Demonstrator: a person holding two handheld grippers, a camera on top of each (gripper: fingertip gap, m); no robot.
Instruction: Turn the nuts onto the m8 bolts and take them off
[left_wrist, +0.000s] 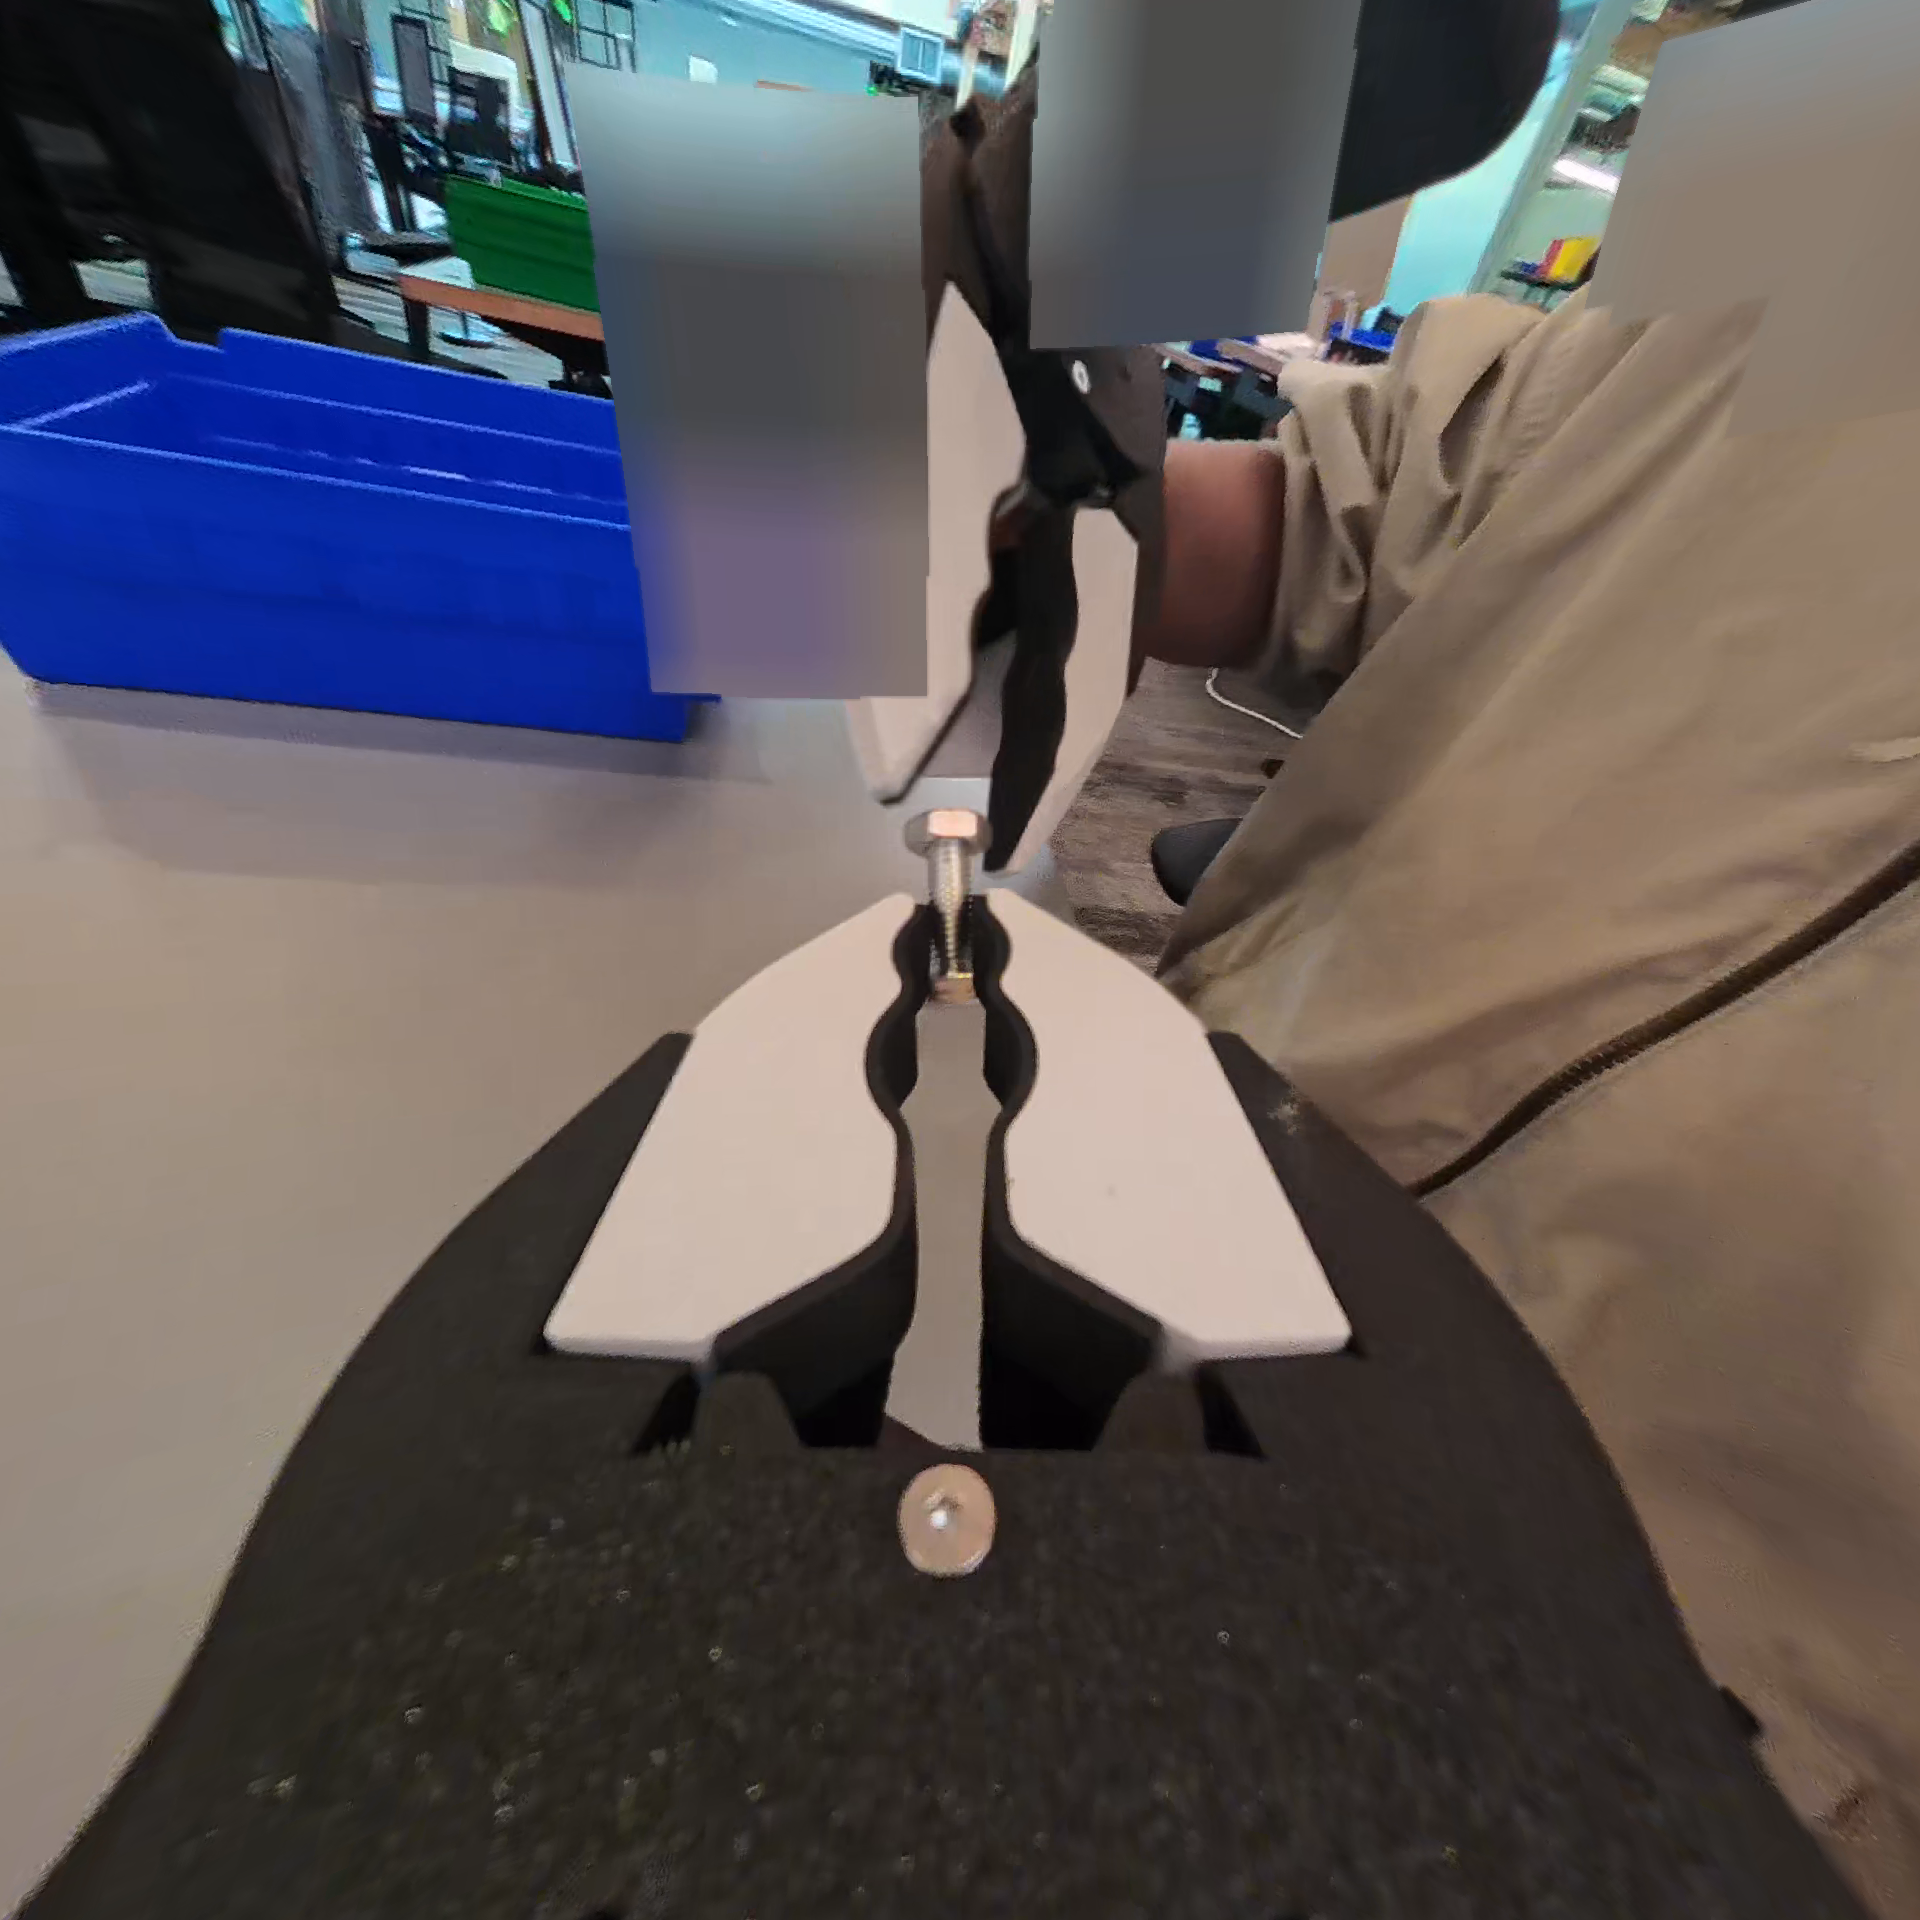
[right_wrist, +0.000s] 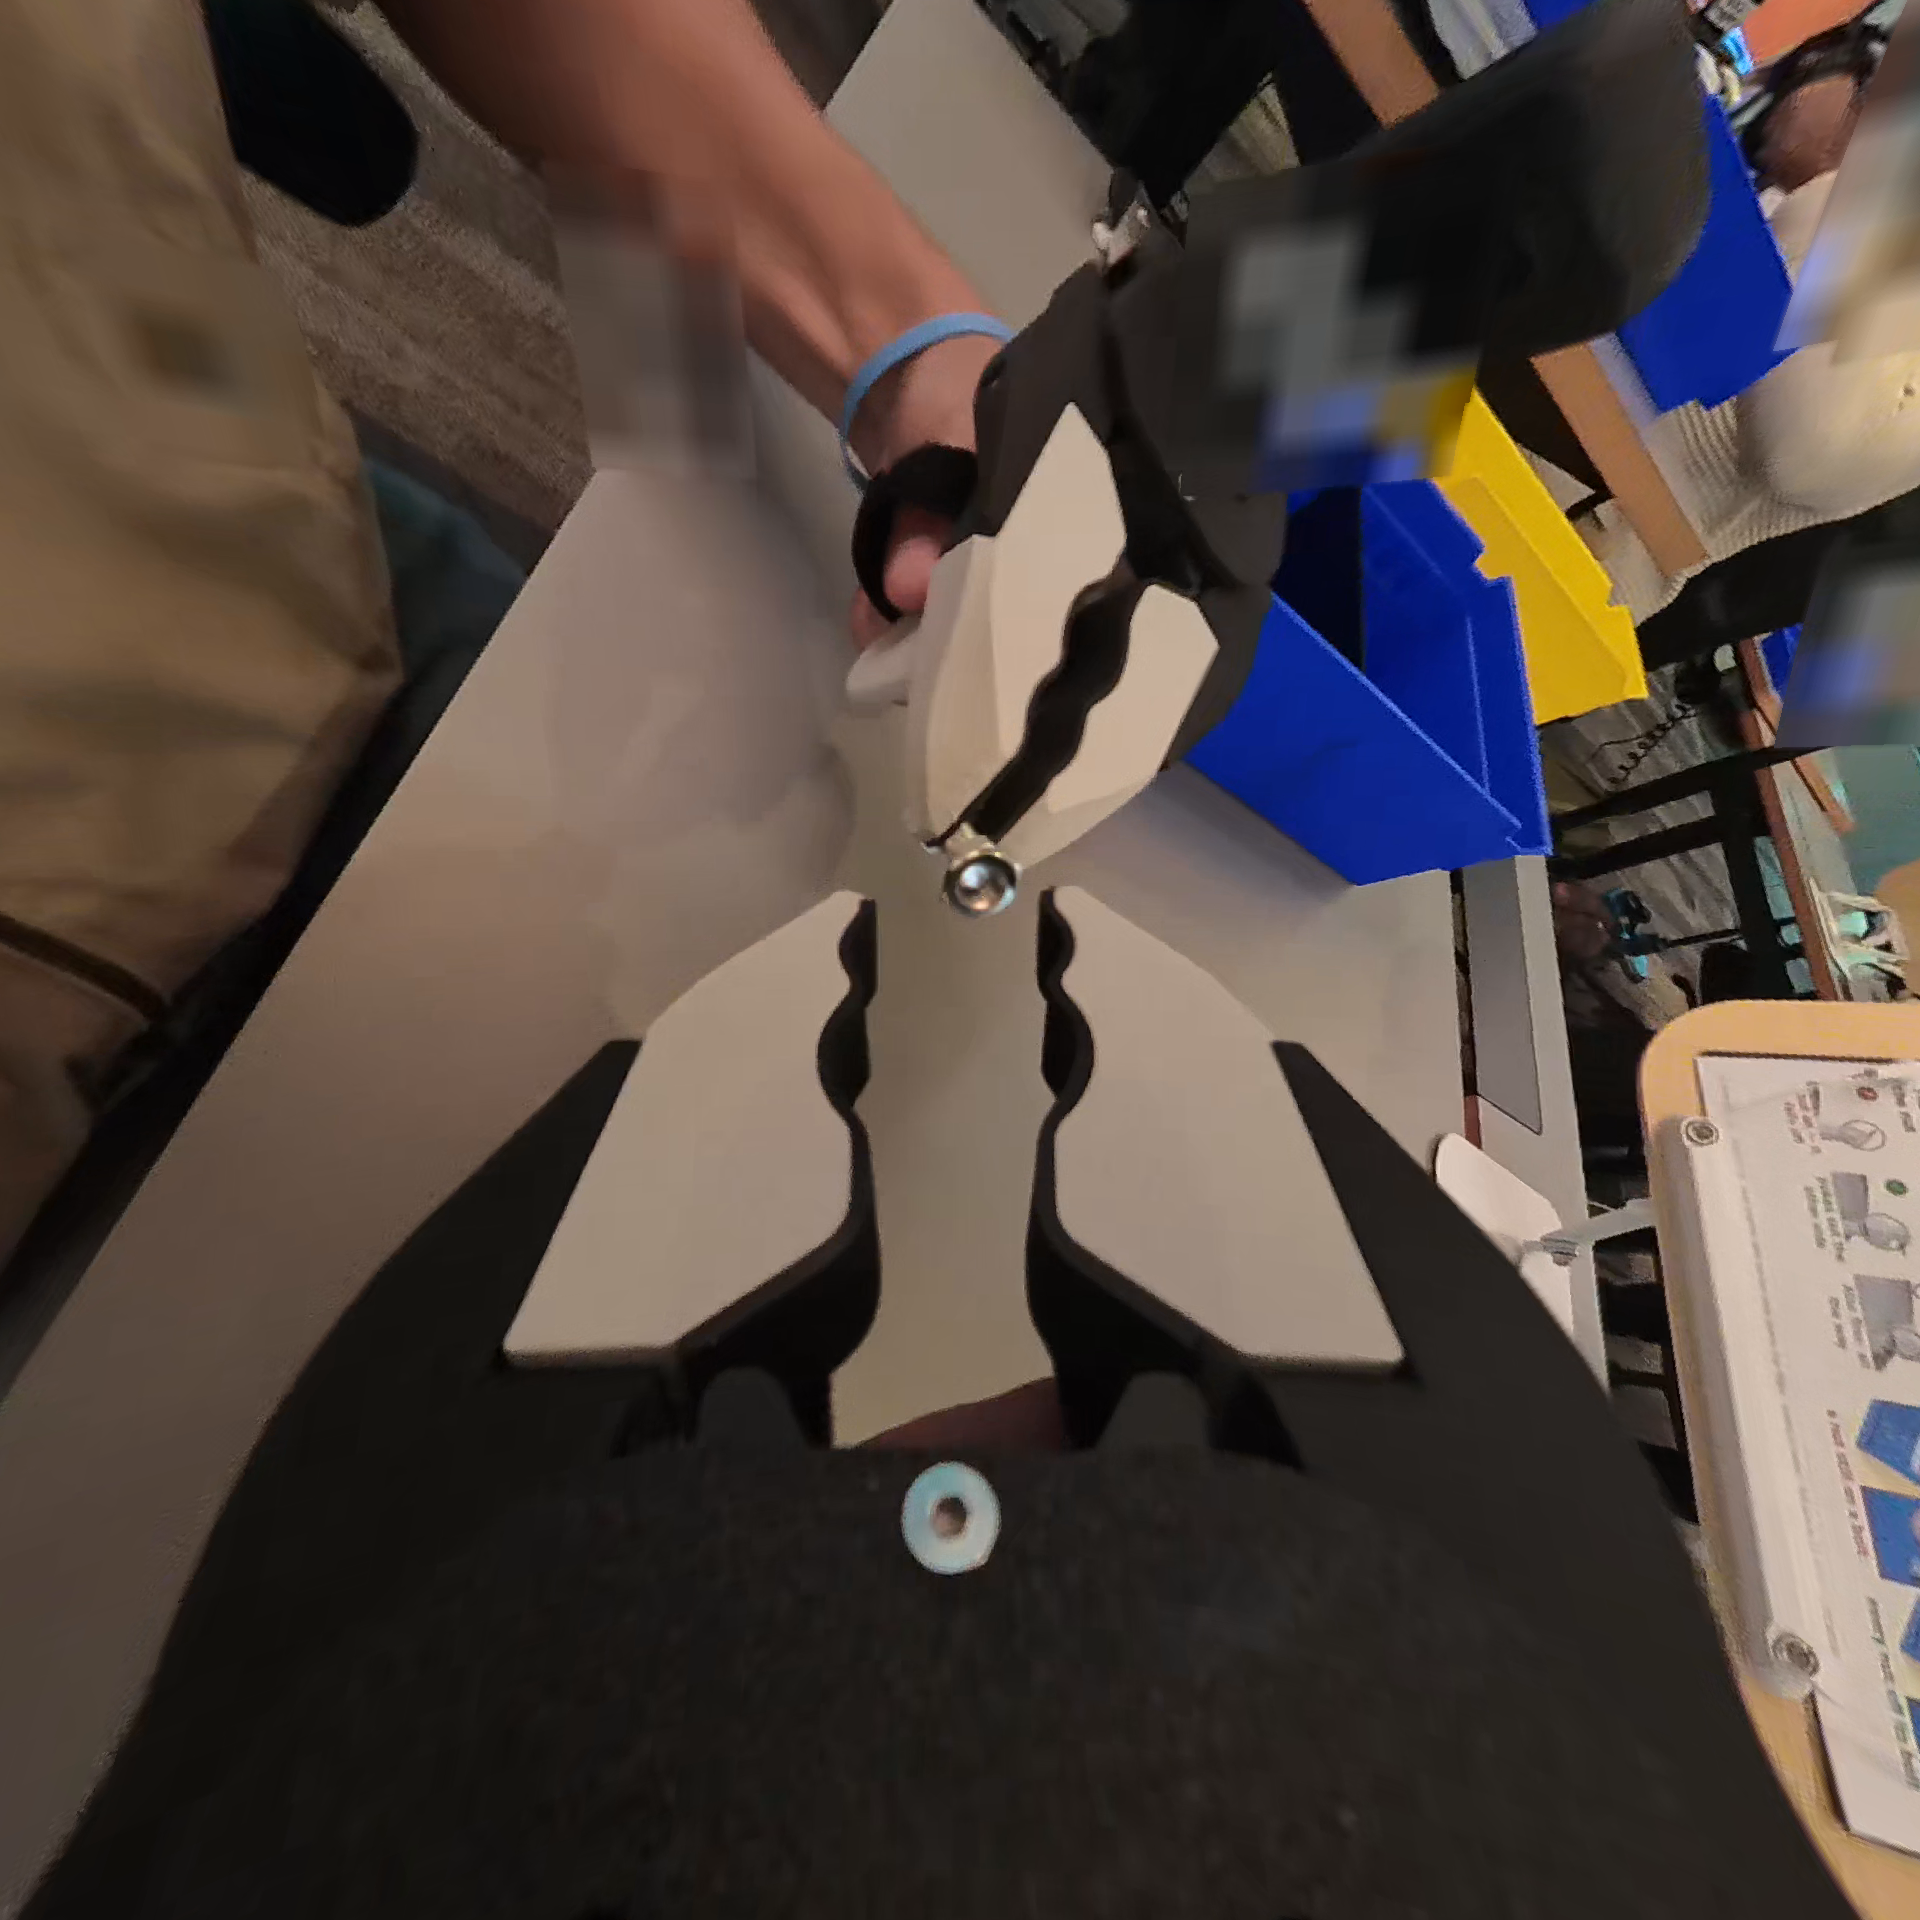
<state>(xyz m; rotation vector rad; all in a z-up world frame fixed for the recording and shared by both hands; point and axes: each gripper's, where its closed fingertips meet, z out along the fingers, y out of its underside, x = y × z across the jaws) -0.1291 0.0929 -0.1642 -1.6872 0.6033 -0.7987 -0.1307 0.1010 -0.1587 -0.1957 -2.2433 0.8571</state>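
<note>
While L gripper (left_wrist: 948, 940) is clamped on bolt (left_wrist: 948, 883) shank, R gripper (right_wrist: 956, 914) gapes empty beside head; misaligned closure risks knocking bolt askew, dropping nut (left_wrist: 951, 987).

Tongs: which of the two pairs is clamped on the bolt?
The left tongs, shut on the threaded shank of the bolt. The right tongs stand open and grip nothing.

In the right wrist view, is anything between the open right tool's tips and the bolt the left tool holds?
Nothing: only bare grey table shows between the right tool and the bolt clamped in the left tool.
</note>
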